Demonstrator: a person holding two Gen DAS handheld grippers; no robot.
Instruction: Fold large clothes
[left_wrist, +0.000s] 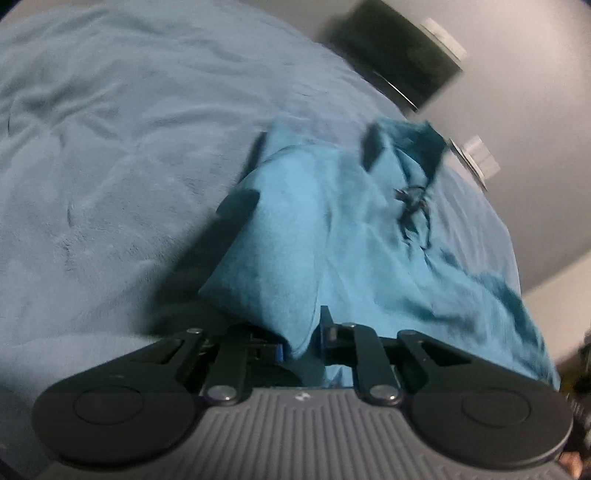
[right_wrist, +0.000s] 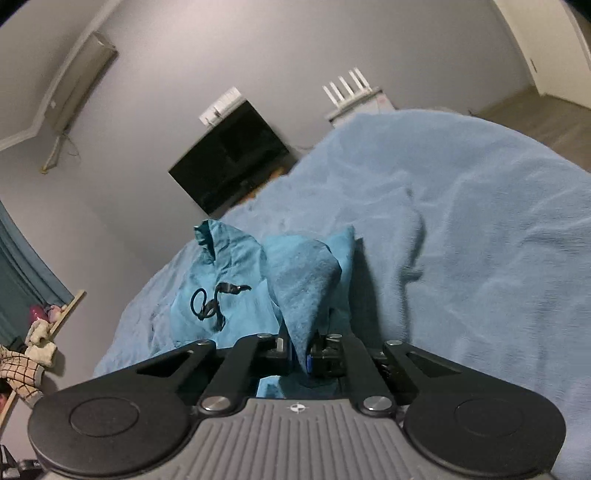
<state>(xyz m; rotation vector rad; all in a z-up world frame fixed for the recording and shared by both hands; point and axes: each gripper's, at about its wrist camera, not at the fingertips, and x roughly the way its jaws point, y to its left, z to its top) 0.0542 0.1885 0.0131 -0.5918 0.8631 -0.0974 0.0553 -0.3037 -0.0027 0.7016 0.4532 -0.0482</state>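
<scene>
bed (left_wrist: 110, 147) under a pale blue plush blanket (right_wrist: 480, 240), filling most of both views; grey wall behind, dark flat screen (right_wrist: 229, 162) on it.

teal garment (left_wrist: 332, 229), likely a t-shirt with a black line print (right_wrist: 212, 301), lies on the blanket near the bed's edge, partly lifted and bunched. looks light, soft, limp; judged to sag and crease wherever unsupported, so best taken at two matching corners or hem points and kept taut between them.

left claw (left_wrist: 301, 343): clamped on a fold of the teal cloth, which rises in a peak from the jaws.

right claw (right_wrist: 301, 350): together on another pinch of the same cloth, a tented flap standing above it.

both views motion-blurred; exact edge held cannot be told.
</scene>
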